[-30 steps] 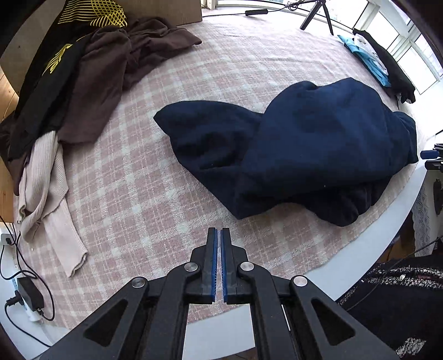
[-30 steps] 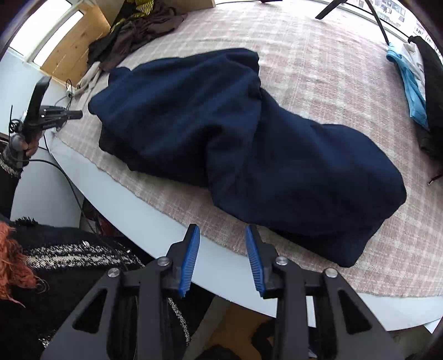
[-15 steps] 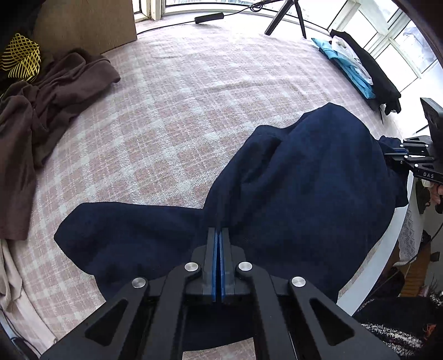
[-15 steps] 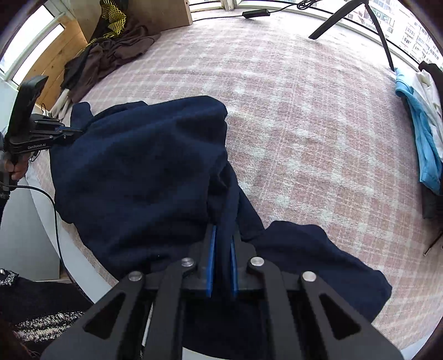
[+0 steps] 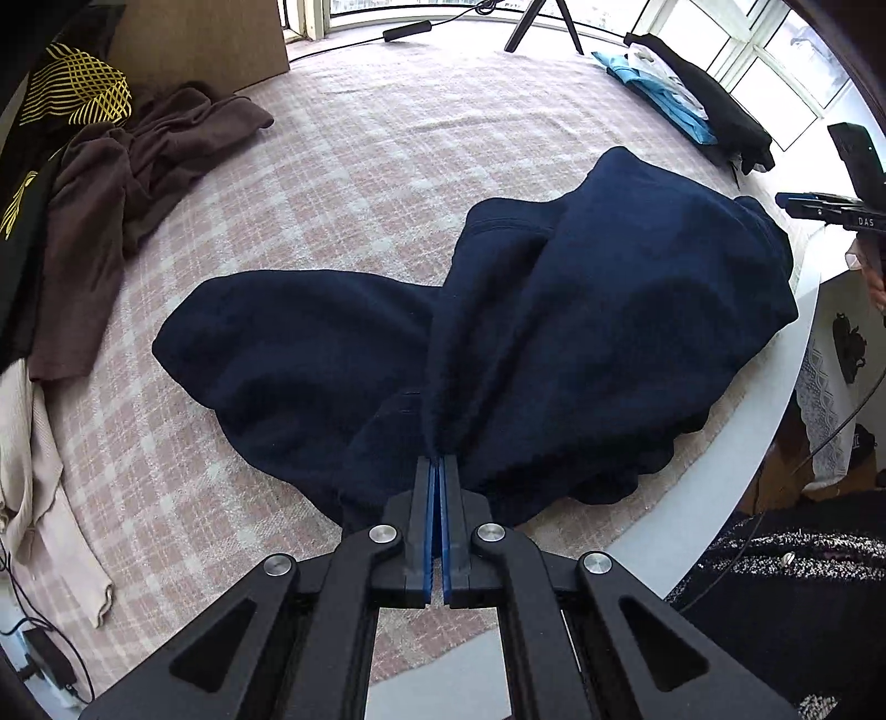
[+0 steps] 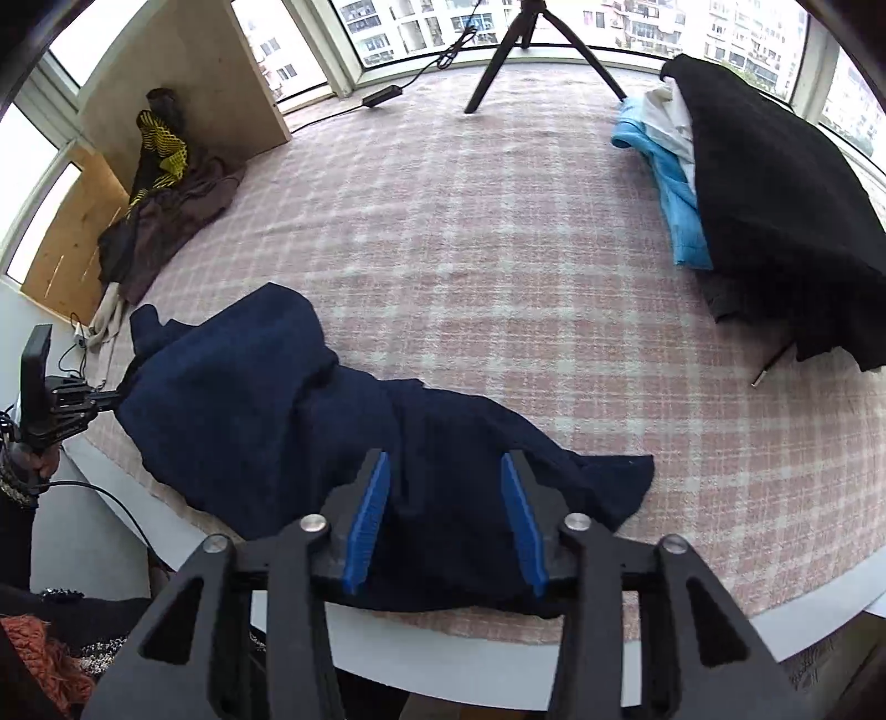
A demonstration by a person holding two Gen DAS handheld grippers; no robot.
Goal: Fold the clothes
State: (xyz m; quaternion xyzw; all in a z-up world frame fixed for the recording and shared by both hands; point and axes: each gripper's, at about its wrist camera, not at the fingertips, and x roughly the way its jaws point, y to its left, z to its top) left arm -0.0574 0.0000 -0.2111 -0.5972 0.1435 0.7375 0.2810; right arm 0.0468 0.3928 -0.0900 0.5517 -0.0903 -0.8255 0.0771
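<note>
Now your left gripper (image 5: 440,462) pinches the navy garment (image 5: 554,343) at six o'clock; your right gripper's (image 6: 446,471) jaws are opening above it.

— What carries it all?
— A white round-edged surface (image 5: 736,459) under a pink-and-white checked cloth (image 5: 387,166).
— And lying on the cloth?
— In the left wrist view, a navy garment (image 5: 609,310) at the centre, a brown garment (image 5: 138,183) at ten o'clock, a cream knit (image 5: 33,471) at eight. A blue garment (image 6: 675,194) and a black one (image 6: 775,194) lie at two o'clock in the right wrist view, tripod legs (image 6: 531,44) at twelve.
</note>
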